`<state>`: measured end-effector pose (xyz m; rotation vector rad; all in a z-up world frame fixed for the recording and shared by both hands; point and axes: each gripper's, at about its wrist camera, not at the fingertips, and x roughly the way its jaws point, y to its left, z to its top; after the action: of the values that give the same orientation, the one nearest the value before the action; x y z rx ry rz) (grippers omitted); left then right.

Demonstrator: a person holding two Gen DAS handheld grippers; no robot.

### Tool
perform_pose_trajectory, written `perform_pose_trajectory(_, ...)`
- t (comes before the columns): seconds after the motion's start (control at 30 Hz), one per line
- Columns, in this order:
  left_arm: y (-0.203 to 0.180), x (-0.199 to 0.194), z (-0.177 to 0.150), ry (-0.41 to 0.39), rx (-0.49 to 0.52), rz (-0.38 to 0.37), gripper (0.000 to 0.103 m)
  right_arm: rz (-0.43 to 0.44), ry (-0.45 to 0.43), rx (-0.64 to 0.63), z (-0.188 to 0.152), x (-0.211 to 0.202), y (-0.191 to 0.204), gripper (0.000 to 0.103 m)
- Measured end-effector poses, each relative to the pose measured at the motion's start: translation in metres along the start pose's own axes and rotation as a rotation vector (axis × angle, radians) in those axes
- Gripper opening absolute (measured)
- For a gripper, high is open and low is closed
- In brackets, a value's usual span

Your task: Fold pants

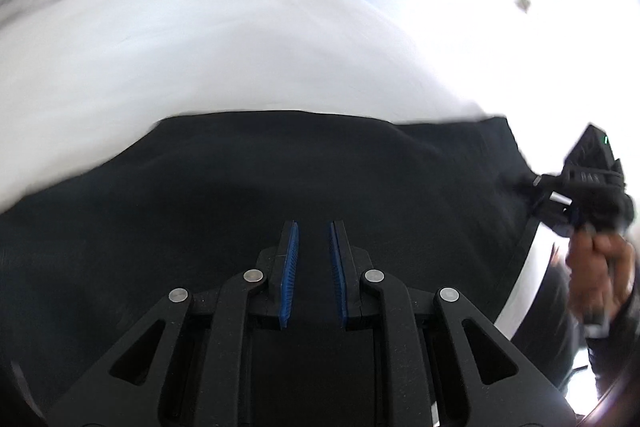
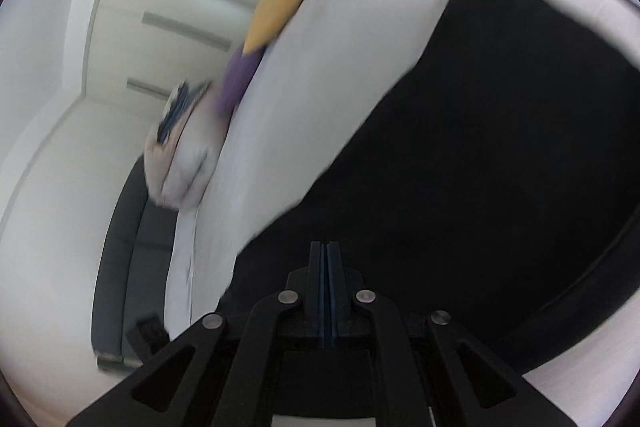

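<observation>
On the white bed (image 1: 200, 59), the black pants (image 1: 280, 179) were laid flat for folding, while the left gripper (image 1: 313, 267) was held narrowly parted and empty above them and the right gripper (image 2: 324, 291) fully closed on nothing.

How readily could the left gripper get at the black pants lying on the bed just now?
Probably easily: the left gripper hangs right over the black pants, fingers slightly apart, nothing between them and the cloth.
</observation>
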<state>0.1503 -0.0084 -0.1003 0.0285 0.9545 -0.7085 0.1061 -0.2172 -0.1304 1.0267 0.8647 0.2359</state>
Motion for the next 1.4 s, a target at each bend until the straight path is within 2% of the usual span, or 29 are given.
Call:
perform_pose_trajectory(0.03, -0.003, 0.011, 0.003, 0.03, 0.034, 0.005, 0.015, -0.012, 0.07, -0.018, -0.013, 0.026, 0.006, 0.005)
perform_pose_trajectory(0.1, 0.007, 0.021, 0.004, 0.057, 0.046, 0.043, 0.015, -0.047, 0.154, -0.057, -0.033, 0.064, 0.015, 0.003)
perform_pose_trajectory(0.2, 0.055, 0.008, -0.004, 0.039, -0.02, 0.067, 0.015, -0.016, 0.128, -0.007, -0.021, 0.068, 0.0, 0.0)
perform_pose_trajectory(0.27, 0.098, -0.01, -0.017, 0.027, -0.075, 0.09, 0.015, -0.032, 0.085, 0.014, -0.01, 0.053, -0.013, 0.0)
perform_pose_trajectory(0.37, 0.161, -0.041, -0.041, -0.034, -0.208, 0.037, 0.015, -0.019, 0.012, 0.098, 0.02, 0.039, -0.037, 0.0)
perform_pose_trajectory(0.4, 0.18, -0.054, -0.048, -0.067, -0.242, 0.043, 0.015, -0.019, -0.015, 0.117, 0.023, 0.033, -0.041, 0.0)
perform_pose_trajectory(0.5, 0.22, -0.08, -0.068, -0.132, -0.31, 0.05, 0.015, -0.039, -0.084, 0.128, 0.035, 0.02, -0.049, 0.0)
perform_pose_trajectory(0.53, 0.233, -0.088, -0.074, -0.151, -0.329, 0.077, 0.015, -0.047, -0.108, 0.131, 0.038, 0.016, -0.051, 0.0)
perform_pose_trajectory(0.6, 0.256, -0.1, -0.082, -0.187, -0.395, 0.054, 0.014, -0.058, -0.158, 0.157, 0.044, 0.005, -0.059, 0.0)
perform_pose_trajectory(0.7, 0.272, -0.118, -0.088, -0.238, -0.433, 0.132, 0.014, -0.112, -0.237, 0.201, 0.053, -0.033, -0.074, 0.0)
perform_pose_trajectory(0.77, 0.263, -0.125, -0.089, -0.239, -0.422, 0.2, 0.014, -0.156, -0.263, 0.197, 0.053, -0.048, -0.067, 0.0)
perform_pose_trajectory(0.8, 0.255, -0.127, -0.083, -0.231, -0.397, 0.242, 0.014, -0.165, -0.265, 0.176, 0.053, -0.05, -0.059, 0.004)
perform_pose_trajectory(0.83, 0.242, -0.129, -0.07, -0.226, -0.359, 0.245, 0.014, -0.164, -0.259, 0.148, 0.051, -0.05, -0.05, 0.005)
perform_pose_trajectory(0.93, 0.195, -0.117, -0.05, -0.216, -0.278, 0.144, 0.014, -0.089, -0.155, 0.053, 0.04, -0.02, -0.011, 0.007)
perform_pose_trajectory(1.03, 0.148, -0.075, -0.026, -0.132, -0.169, 0.073, 0.014, -0.015, 0.009, -0.041, 0.027, 0.038, 0.029, 0.012)
perform_pose_trajectory(1.13, 0.122, -0.035, -0.016, -0.071, -0.073, 0.119, 0.014, 0.012, 0.152, -0.113, 0.021, 0.088, 0.057, 0.013)
perform_pose_trajectory(1.17, 0.125, -0.02, -0.018, -0.048, -0.079, 0.142, 0.014, 0.016, 0.195, -0.13, 0.02, 0.104, 0.067, 0.013)
perform_pose_trajectory(1.2, 0.134, -0.011, -0.023, -0.038, -0.112, 0.131, 0.014, 0.009, 0.233, -0.135, 0.023, 0.121, 0.071, 0.013)
perform_pose_trajectory(1.23, 0.146, -0.011, -0.027, -0.064, -0.164, 0.081, 0.014, -0.007, 0.271, -0.137, 0.022, 0.134, 0.072, 0.014)
perform_pose_trajectory(1.27, 0.151, -0.006, -0.026, -0.081, -0.208, 0.046, 0.014, -0.026, 0.319, -0.145, 0.018, 0.172, 0.084, 0.014)
perform_pose_trajectory(1.3, 0.158, -0.008, -0.026, -0.09, -0.24, 0.03, 0.014, -0.037, 0.354, -0.154, 0.019, 0.191, 0.087, 0.014)
perform_pose_trajectory(1.37, 0.17, -0.006, -0.026, -0.096, -0.274, 0.006, 0.014, -0.034, 0.371, -0.155, 0.019, 0.214, 0.084, 0.0)
perform_pose_trajectory(1.4, 0.175, -0.003, -0.026, -0.094, -0.29, -0.007, 0.014, -0.037, 0.362, -0.147, 0.024, 0.221, 0.08, 0.0)
